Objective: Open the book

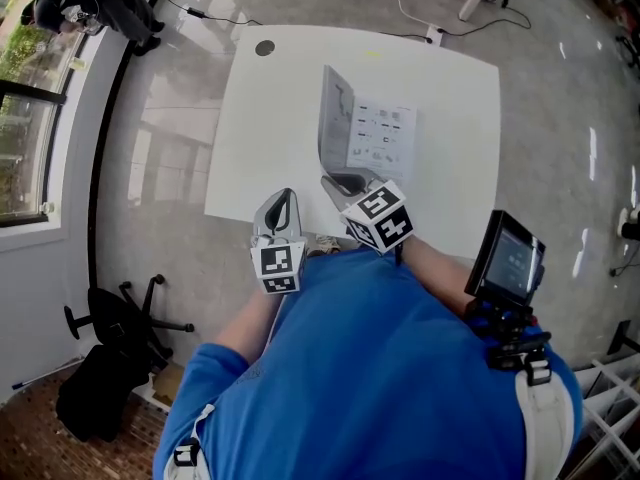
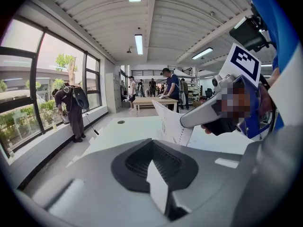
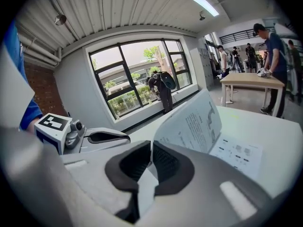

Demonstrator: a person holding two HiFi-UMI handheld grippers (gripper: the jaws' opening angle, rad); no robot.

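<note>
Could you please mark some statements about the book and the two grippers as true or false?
1. The book lies on a white table. True.
2. The right gripper is closed on a lifted page. True.
3. The left gripper also grips the book. False: it is apart from the book, to its left, with nothing between its jaws.
4. The book is fully closed. False: one page stands raised and a printed page shows.
5. A dark round cap sits near the table's far left corner. True.
</note>
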